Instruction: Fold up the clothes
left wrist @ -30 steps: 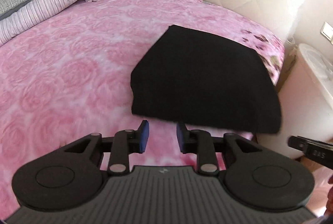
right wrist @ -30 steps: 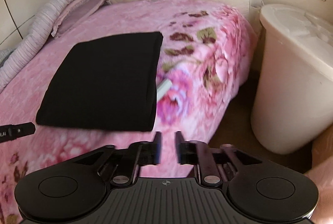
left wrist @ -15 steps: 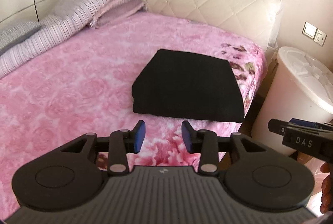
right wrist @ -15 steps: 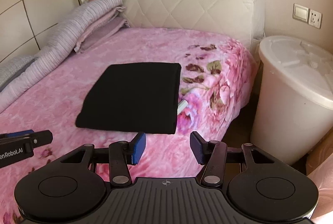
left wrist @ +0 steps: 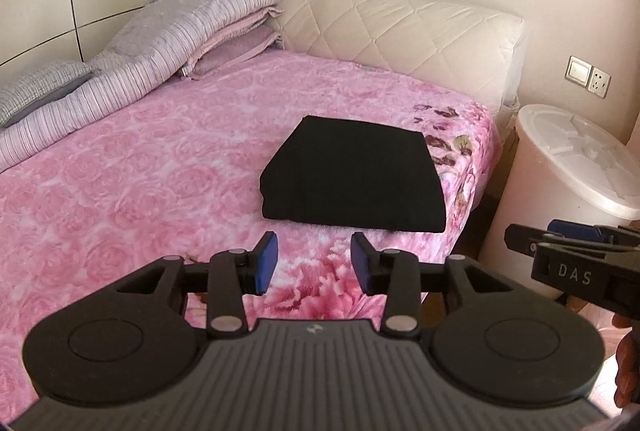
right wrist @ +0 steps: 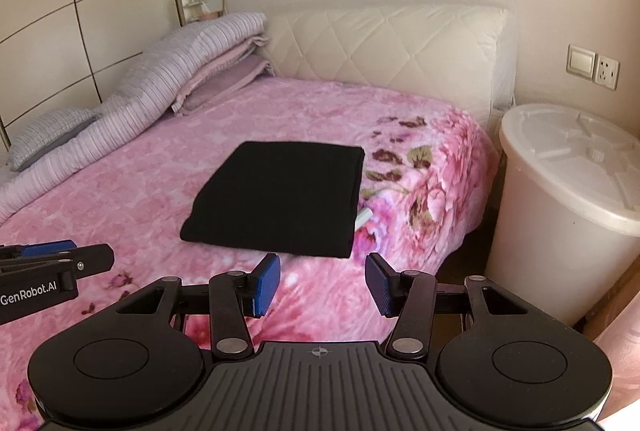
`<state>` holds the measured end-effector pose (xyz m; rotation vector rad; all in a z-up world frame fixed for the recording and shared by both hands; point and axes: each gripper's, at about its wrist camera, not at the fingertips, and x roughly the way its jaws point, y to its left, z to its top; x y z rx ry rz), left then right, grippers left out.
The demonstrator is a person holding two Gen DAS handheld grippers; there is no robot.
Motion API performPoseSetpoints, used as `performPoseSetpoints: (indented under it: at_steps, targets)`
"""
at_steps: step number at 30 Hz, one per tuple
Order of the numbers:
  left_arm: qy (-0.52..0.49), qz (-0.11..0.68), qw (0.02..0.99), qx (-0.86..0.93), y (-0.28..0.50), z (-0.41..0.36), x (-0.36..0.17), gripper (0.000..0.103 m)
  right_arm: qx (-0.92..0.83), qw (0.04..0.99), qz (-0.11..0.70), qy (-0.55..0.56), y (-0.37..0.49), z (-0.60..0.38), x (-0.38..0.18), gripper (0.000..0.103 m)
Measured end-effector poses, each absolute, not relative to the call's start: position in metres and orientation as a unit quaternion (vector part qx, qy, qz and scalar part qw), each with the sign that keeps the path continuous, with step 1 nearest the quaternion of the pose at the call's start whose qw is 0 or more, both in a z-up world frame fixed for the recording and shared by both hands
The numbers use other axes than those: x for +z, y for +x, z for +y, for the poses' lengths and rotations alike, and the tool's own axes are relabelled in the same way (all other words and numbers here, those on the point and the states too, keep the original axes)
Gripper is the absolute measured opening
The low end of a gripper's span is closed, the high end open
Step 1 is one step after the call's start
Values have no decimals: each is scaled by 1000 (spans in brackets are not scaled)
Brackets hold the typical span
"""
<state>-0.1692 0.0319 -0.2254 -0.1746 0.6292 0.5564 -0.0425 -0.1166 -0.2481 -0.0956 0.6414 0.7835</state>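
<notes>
"DAS" shows in pale capitals on the black side of the right gripper (left wrist: pixel 576 273), where it pokes in at the right edge of the left wrist view. Over in the right wrist view, "GenRobot.AI" reads in white along the black body of the left gripper (right wrist: pixel 36 289) at the left edge. Nothing else here carries readable text.
</notes>
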Motion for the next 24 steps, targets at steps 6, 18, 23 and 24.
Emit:
performPoseSetpoints:
  at_steps: [6, 18, 23, 24]
  targets:
    - [-99, 297, 915, 253, -177, 39, -228, 40, 391, 866, 311, -32, -35, -115, -249, 51]
    - [-211, 312, 899, 223, -146, 123, -282, 41, 413, 763, 443, 226, 105, -135, -321, 65]
    - [-262, 315, 889, 203, -114, 160, -306, 41, 408, 731, 459, 298, 161, -122, -350, 69]
    - [-269, 314, 888, 199, -108, 167, -309, 41, 407, 727, 460, 307, 170, -117, -355, 69]
